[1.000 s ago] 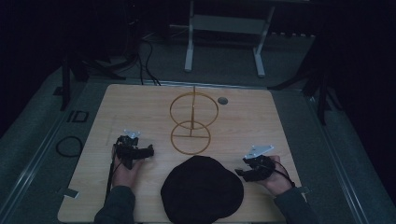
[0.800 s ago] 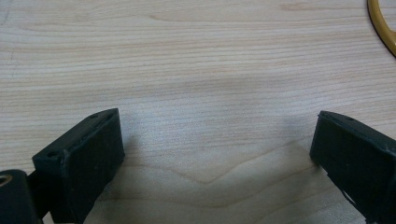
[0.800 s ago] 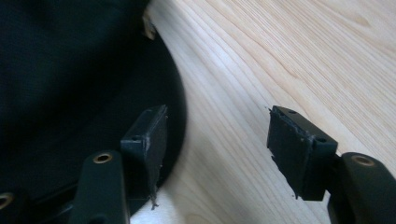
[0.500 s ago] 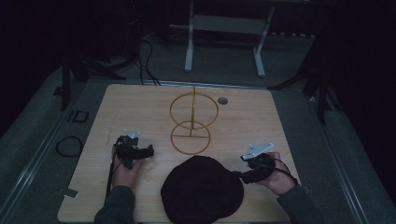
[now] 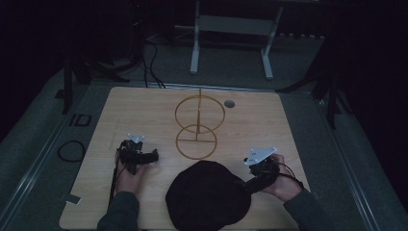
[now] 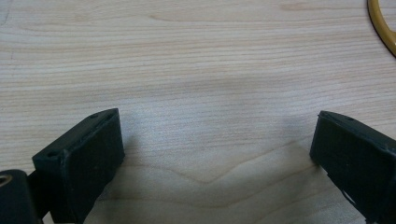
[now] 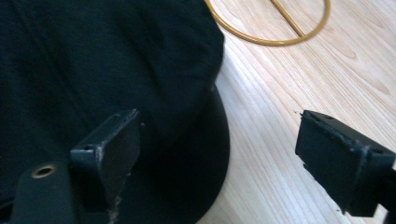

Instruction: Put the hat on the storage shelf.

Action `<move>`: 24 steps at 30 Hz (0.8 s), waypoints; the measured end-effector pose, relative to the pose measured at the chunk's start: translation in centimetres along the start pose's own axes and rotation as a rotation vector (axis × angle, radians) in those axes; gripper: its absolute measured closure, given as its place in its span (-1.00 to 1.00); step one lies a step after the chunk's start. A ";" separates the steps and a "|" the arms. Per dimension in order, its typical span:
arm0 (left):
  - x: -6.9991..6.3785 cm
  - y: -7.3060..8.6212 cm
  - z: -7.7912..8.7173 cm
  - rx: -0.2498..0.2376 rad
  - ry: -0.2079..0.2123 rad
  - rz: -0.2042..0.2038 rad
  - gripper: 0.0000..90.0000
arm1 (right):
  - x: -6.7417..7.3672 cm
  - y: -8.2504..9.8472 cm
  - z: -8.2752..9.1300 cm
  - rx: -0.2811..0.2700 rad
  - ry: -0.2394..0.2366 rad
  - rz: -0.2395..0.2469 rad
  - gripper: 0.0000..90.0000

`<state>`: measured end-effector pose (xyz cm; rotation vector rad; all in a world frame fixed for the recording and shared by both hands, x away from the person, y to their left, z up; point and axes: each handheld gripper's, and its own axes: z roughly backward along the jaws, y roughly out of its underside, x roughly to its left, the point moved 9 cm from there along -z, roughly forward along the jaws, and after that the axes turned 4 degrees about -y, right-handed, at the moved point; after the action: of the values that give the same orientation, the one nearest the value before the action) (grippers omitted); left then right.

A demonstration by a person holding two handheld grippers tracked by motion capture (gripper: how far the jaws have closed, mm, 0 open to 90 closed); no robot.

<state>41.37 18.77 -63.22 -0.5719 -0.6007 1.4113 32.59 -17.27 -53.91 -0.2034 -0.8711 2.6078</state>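
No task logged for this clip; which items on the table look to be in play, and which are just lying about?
Probably in play:
black hat, with the right gripper open at its brim
gold wire stand just beyond it
left gripper, open over bare table

Lying about:
grey disc on the table's far side
cable loop on the floor

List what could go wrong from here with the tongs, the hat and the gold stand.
1. The right tongs are open at the black hat's brim; a pinch might catch only loose fabric and slip.
2. The gold wire stand is thin and stands just beyond the hat; lifting the hat forward might knock it.
3. The left tongs hang open over bare table, too far to steady anything.
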 end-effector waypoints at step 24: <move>0.0 0.0 0.0 0.000 0.000 0.000 -0.95 | 4.0 -2.1 -0.7 -0.051 -0.156 0.079 -0.77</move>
<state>41.37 18.77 -63.22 -0.5718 -0.6009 1.4117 29.74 -13.77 -53.26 -0.0495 -1.0016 2.7051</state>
